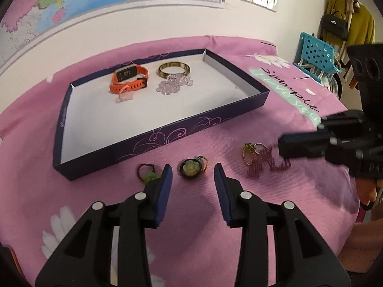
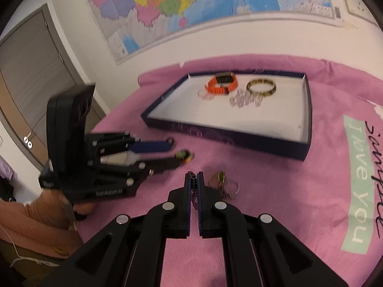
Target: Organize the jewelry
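A pink printed cloth (image 1: 215,215) covers the table under a wall map (image 2: 191,12). A shallow navy cardboard tray (image 1: 167,138), its long axis slanting toward the far right corner, holds an orange watch (image 1: 129,81), a gold bangle (image 1: 174,70) and clear beads (image 1: 174,85). By the tray's near edge, the left gripper (image 1: 192,174), angled downward, stands apart around a round green pendant (image 1: 190,168), not touching. The right gripper (image 2: 194,179) is clamped on a purple bead chain (image 2: 195,198) beside gold rings (image 2: 229,187).
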Tool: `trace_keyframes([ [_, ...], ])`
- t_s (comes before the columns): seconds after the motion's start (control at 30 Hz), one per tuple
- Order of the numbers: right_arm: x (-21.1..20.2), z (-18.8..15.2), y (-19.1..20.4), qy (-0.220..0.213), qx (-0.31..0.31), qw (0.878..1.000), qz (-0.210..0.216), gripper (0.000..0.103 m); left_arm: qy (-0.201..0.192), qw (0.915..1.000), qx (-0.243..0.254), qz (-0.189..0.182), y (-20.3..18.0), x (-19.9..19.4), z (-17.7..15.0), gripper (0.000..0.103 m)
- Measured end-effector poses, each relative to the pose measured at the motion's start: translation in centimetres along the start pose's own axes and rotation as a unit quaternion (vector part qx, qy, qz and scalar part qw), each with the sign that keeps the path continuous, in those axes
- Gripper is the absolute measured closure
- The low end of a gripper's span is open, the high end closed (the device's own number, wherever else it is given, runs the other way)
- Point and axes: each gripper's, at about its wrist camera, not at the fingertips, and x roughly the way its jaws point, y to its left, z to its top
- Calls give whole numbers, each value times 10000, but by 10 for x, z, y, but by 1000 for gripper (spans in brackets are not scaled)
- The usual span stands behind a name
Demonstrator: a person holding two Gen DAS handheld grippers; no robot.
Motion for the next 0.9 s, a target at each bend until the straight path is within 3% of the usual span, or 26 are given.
trace_keyframes([
  [0.1,9,-2,0,218,-15,9997,-66,88,121,9998,-117,-131,5,7,-1,68],
  [0.27,21,16,0,87,14,9998,168,87,124,9996,-195,-158,7,7,-3,70],
  [0.6,79,34,2,603,77,9979,216,87,102,9994,-335,-49,18,-4,-14,65],
  [0.63,80,34,2,600,77,9979,240,88,98,9993,-360,-59,20,-5,-14,65],
  [0.7,80,33,2,614,76,9977,276,101,89,9991,-421,-67,23,-6,-15,64],
  [0.9,68,31,10,411,-170,9988,179,101,16,9988,-477,-117,26,-10,-16,61],
])
